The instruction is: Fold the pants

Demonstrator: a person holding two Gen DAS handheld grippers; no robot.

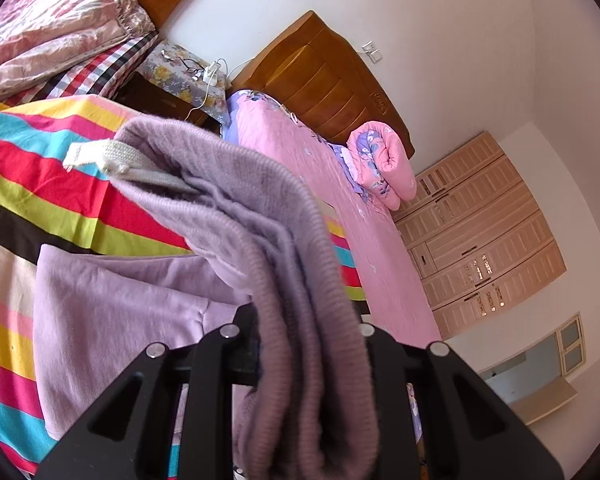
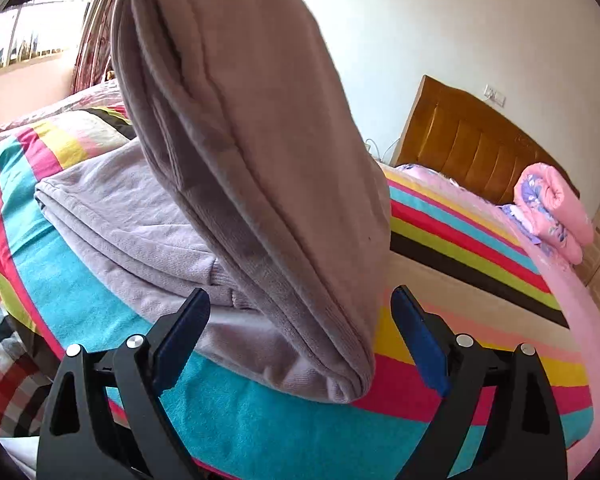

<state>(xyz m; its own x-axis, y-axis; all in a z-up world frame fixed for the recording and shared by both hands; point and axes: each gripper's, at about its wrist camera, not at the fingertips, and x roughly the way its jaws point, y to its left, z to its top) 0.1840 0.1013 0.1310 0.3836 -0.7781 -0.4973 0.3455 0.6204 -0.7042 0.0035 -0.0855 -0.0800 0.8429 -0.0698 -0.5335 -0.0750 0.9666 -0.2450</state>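
Two sets of tongs worked over lilac pants (image 2: 236, 152) on a bed with a striped sheet (image 2: 452, 216). The left tongs (image 1: 300, 364) pinched a bunched, layered part near the ribbed waistband (image 1: 288, 280) and held it above the bed, while the rest of the pants lay flat on the sheet below. The right tongs (image 2: 300, 344) stood spread wide, gripping nothing, with the hanging fold dropping between their blue pads (image 2: 416, 340), seemingly untouched. Judging by the stacked layers, the folding looked partly done; the raised part apparently remained to be laid over and smoothed.
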